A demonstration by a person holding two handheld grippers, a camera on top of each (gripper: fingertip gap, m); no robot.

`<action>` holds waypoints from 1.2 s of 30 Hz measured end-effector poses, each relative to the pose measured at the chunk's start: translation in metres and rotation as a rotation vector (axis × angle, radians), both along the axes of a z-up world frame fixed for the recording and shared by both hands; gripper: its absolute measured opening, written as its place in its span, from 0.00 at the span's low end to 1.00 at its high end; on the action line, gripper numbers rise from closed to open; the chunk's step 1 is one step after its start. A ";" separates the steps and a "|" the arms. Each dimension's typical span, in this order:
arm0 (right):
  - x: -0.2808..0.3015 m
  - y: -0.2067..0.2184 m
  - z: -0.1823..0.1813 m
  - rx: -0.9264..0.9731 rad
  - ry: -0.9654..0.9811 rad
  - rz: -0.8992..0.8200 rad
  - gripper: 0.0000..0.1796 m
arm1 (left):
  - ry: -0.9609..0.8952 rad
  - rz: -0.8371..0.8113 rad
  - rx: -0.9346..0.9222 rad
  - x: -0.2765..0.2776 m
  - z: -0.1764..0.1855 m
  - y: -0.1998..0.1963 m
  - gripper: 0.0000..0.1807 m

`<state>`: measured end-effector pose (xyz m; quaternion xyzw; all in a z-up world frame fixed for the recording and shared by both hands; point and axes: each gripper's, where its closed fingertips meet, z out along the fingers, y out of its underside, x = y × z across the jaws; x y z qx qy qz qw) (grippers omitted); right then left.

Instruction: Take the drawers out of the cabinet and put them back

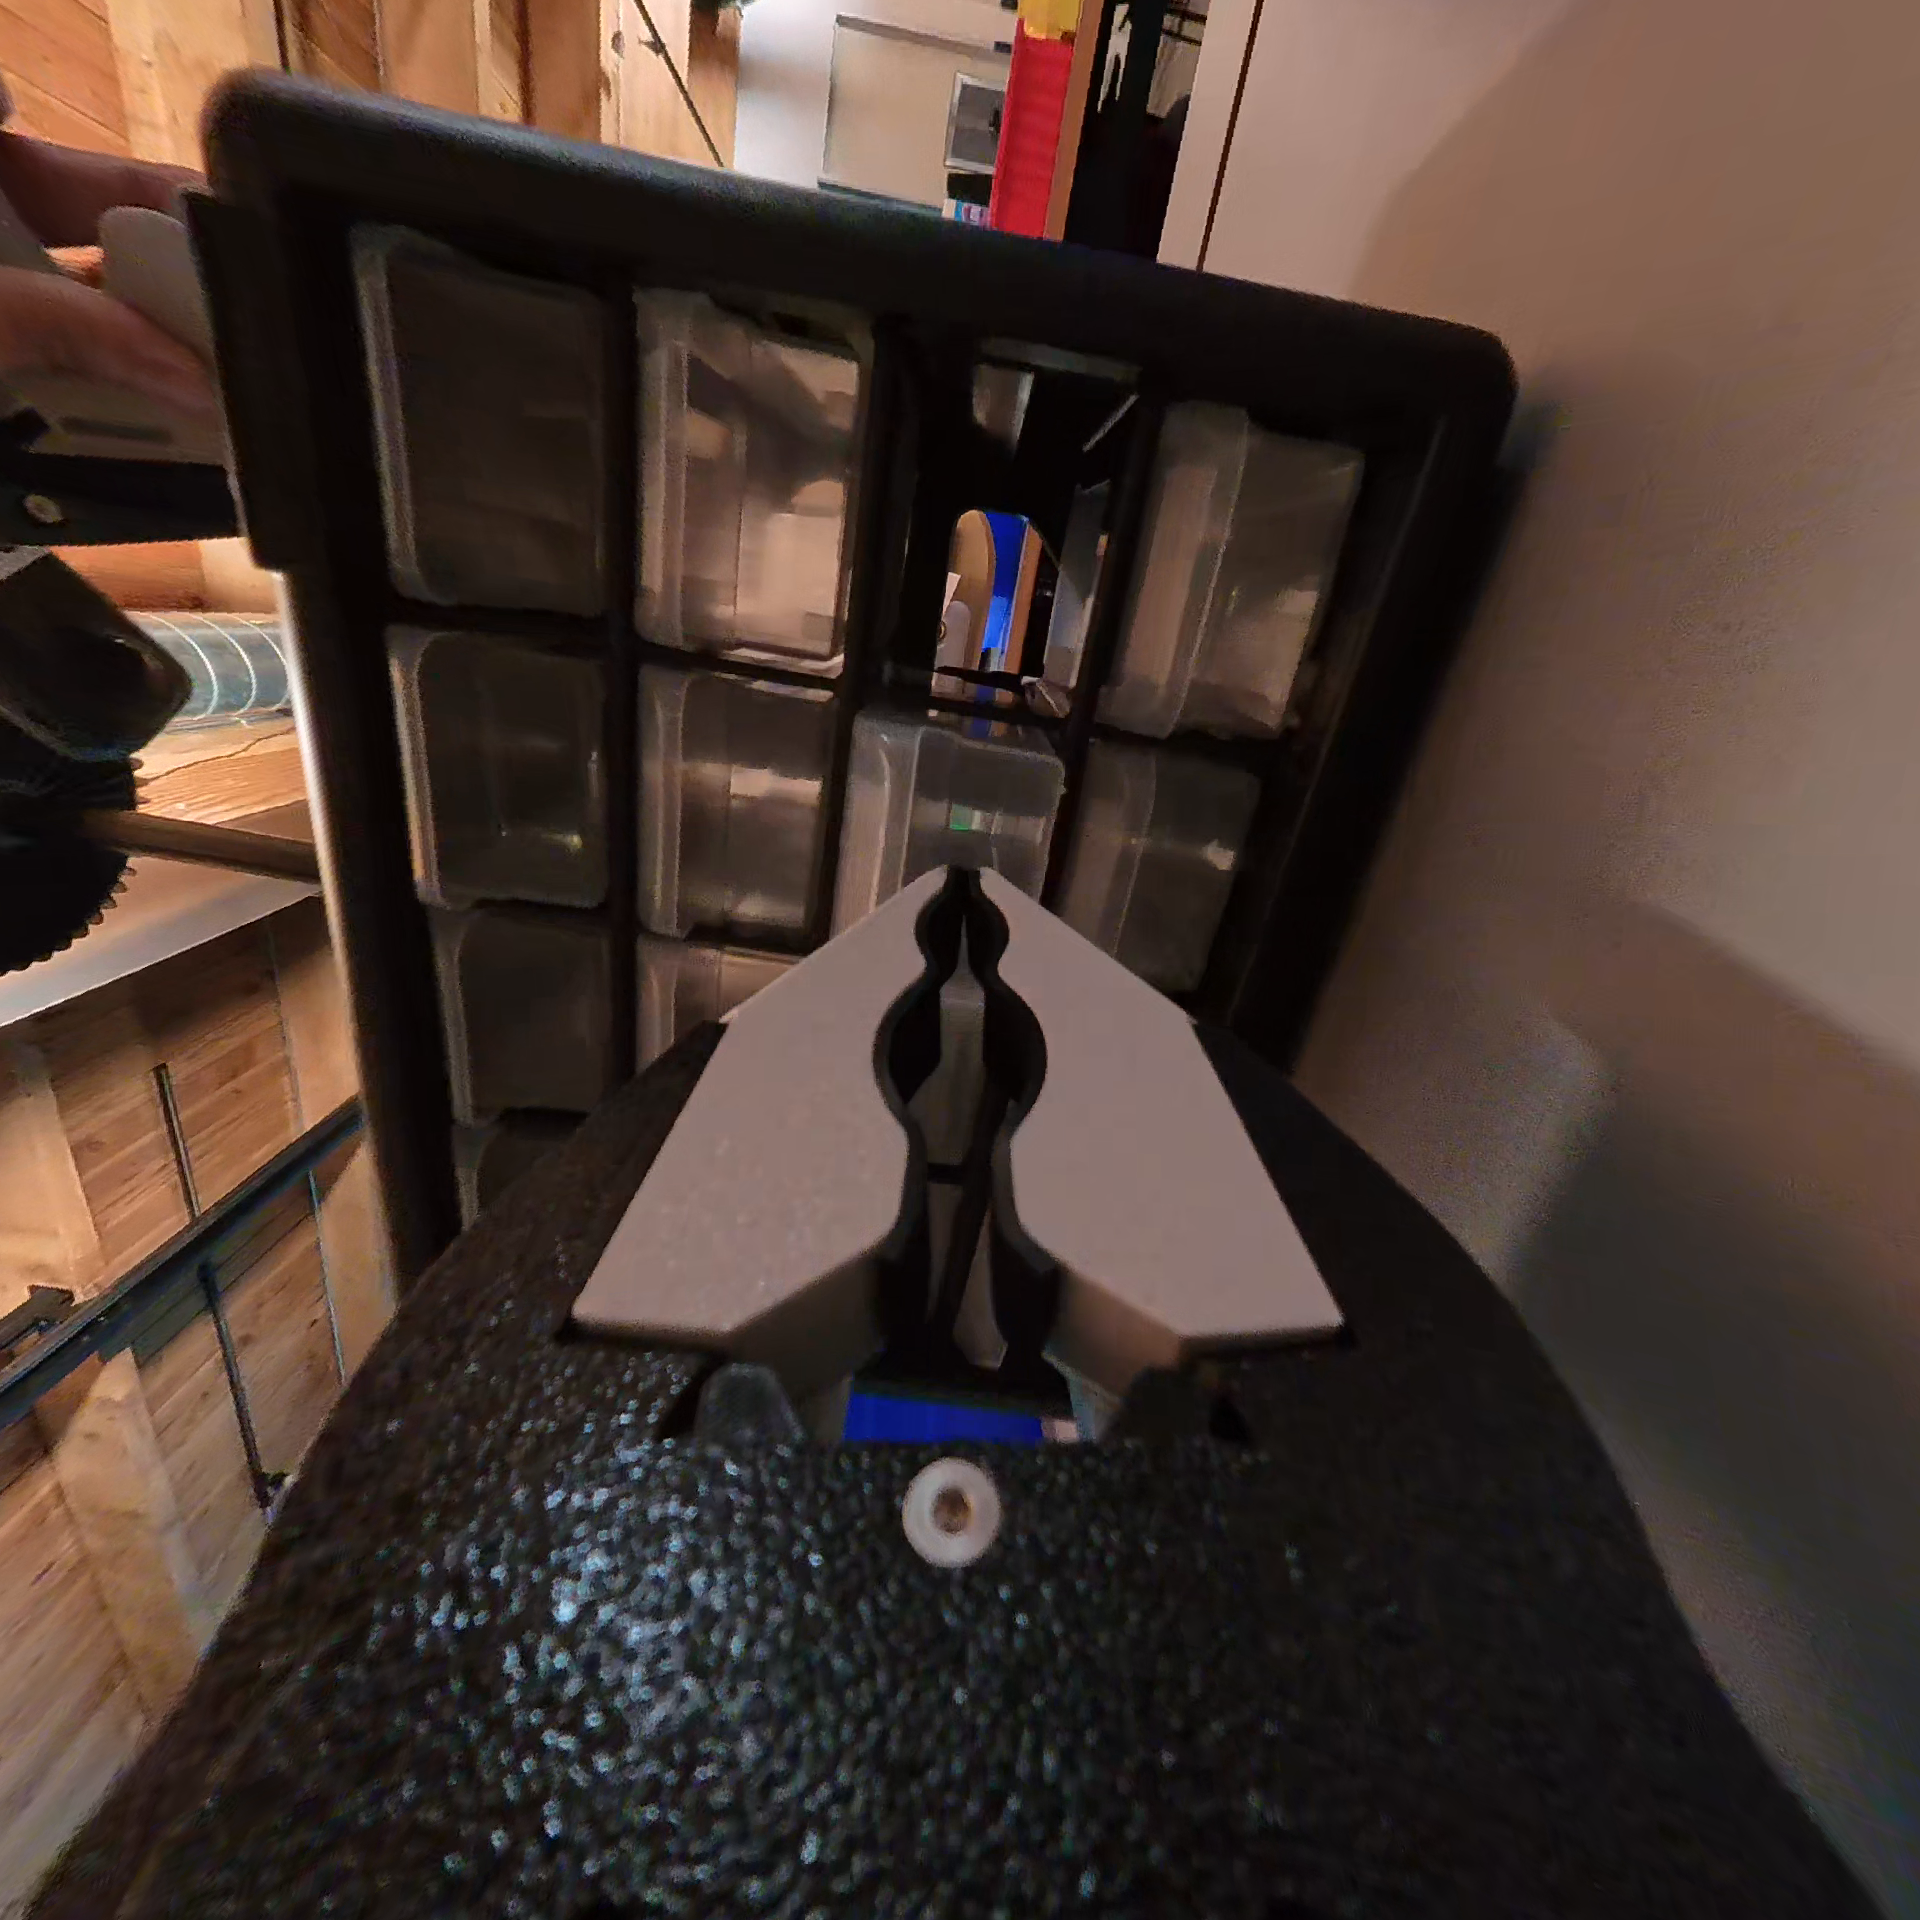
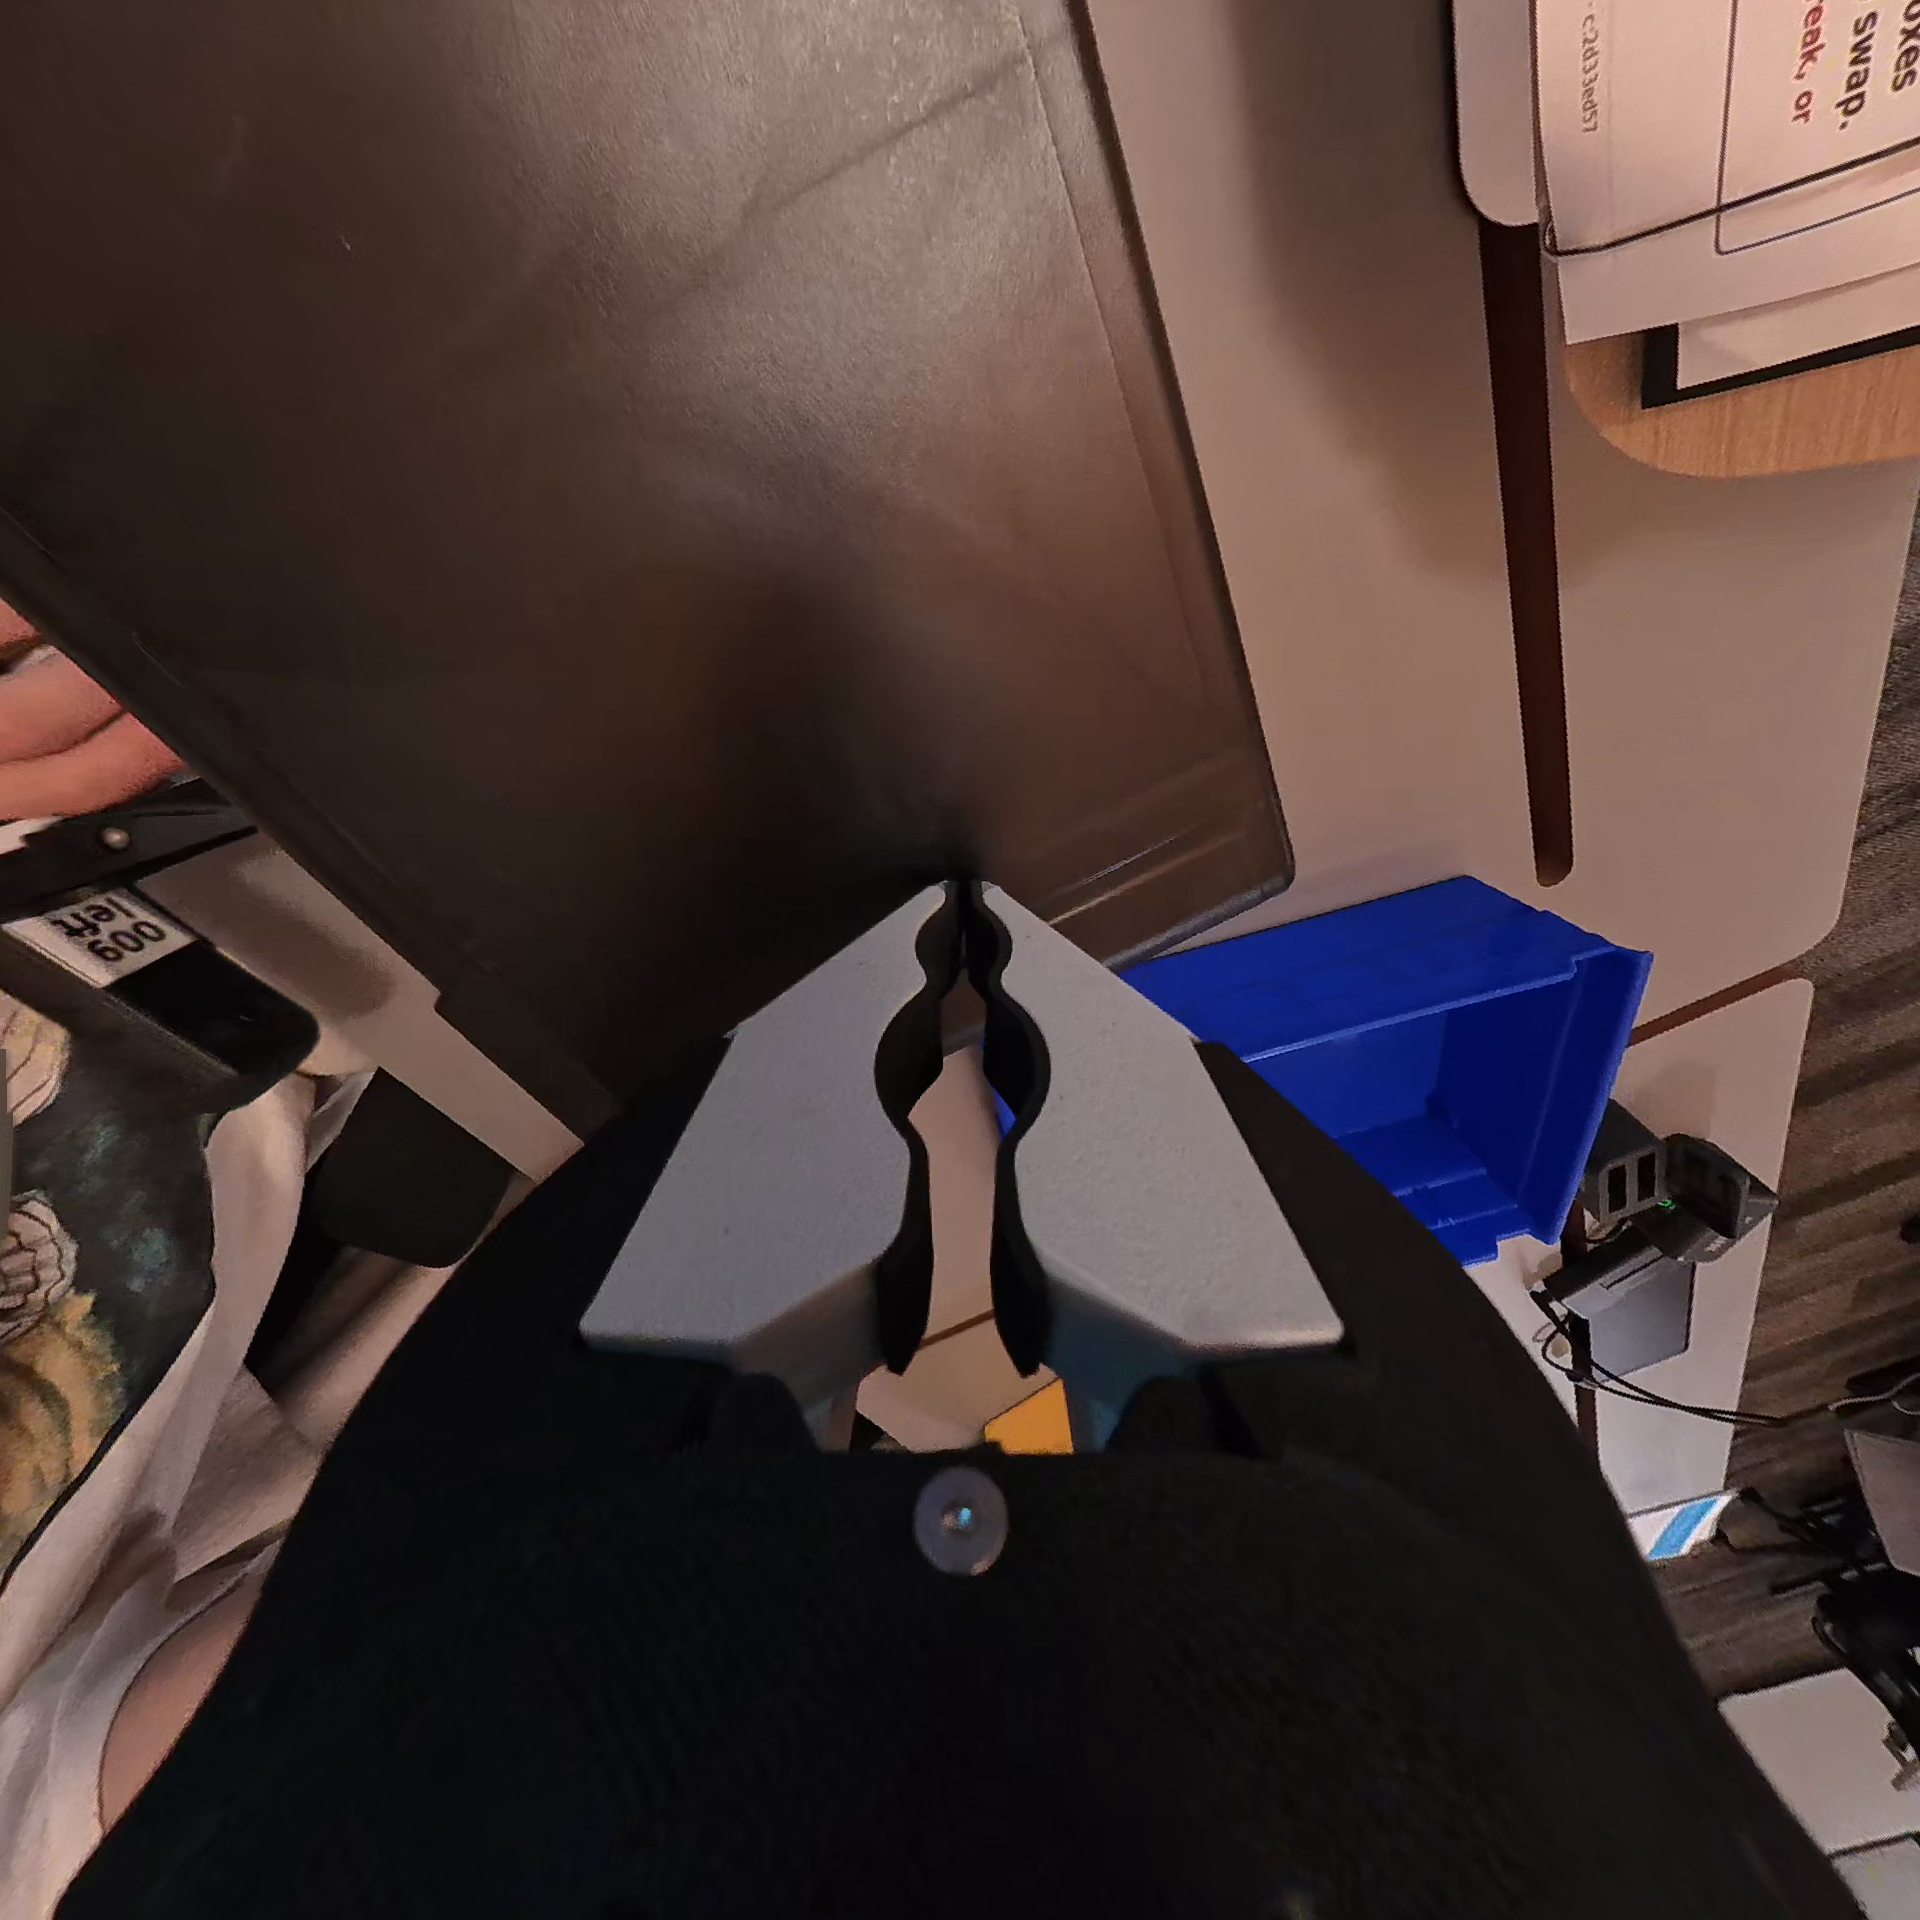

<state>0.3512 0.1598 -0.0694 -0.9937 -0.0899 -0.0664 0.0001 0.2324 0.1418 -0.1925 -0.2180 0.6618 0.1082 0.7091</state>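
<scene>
The black plastic cabinet (image 1: 862, 312) of small clear drawers stands tilted on the white table (image 2: 1351, 582). One slot (image 1: 997, 582) in its top row is empty and open right through; the rest hold drawers. The left claw (image 1: 961, 883) is pressed together just before the clear drawer (image 1: 951, 800) under that slot, pinching nothing visible. The right claw (image 2: 966, 894), also pressed together, seems to grip the cabinet's edge near a blue plastic bin (image 2: 1455, 1039). Judging by this, removal is under way; next, the left claw must spread to take a drawer's front.
</scene>
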 end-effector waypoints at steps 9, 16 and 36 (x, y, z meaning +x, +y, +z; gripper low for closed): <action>0.000 0.000 0.000 -0.017 -0.024 0.003 0.00 | 0.025 -0.010 -0.052 0.026 -0.003 0.013 0.00; 0.000 0.000 0.000 0.010 0.016 -0.016 0.00 | -0.007 -0.037 -0.083 0.019 0.001 0.010 0.00; 0.000 0.000 0.000 0.043 0.067 -0.057 0.00 | -0.132 -0.064 -0.754 -0.092 0.118 0.219 0.00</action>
